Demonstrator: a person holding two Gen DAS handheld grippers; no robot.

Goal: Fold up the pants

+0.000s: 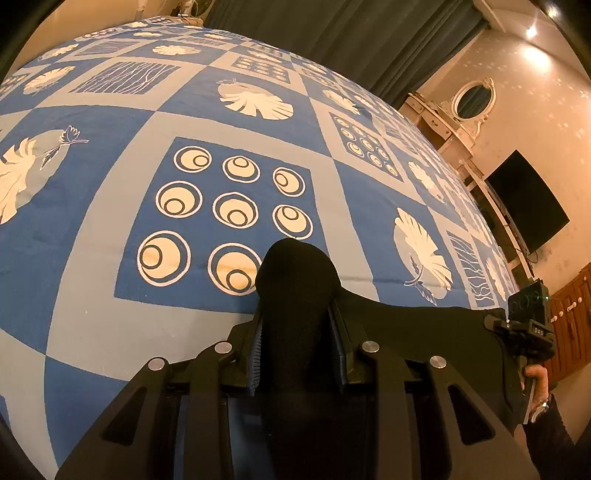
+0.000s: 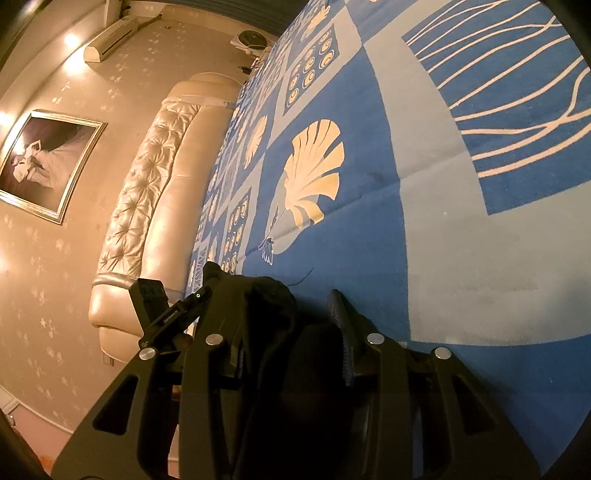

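Note:
The pants are black fabric. In the left wrist view a fold of them (image 1: 295,280) bulges up between the fingers of my left gripper (image 1: 297,332), which is shut on it above the blue patterned bedspread (image 1: 110,229). The cloth stretches right toward my right gripper (image 1: 528,317), held in a hand. In the right wrist view my right gripper (image 2: 295,332) is shut on a bunch of the black pants (image 2: 273,295), held over the bedspread (image 2: 424,229). The left gripper's body (image 2: 162,314) shows at its left. Most of the pants are hidden below the grippers.
A tufted cream headboard (image 2: 155,192) runs along the bed's side, with a framed picture (image 2: 44,162) on the wall. Dark curtains (image 1: 332,33), a white dresser with an oval mirror (image 1: 469,99) and a black TV (image 1: 528,199) stand beyond the bed.

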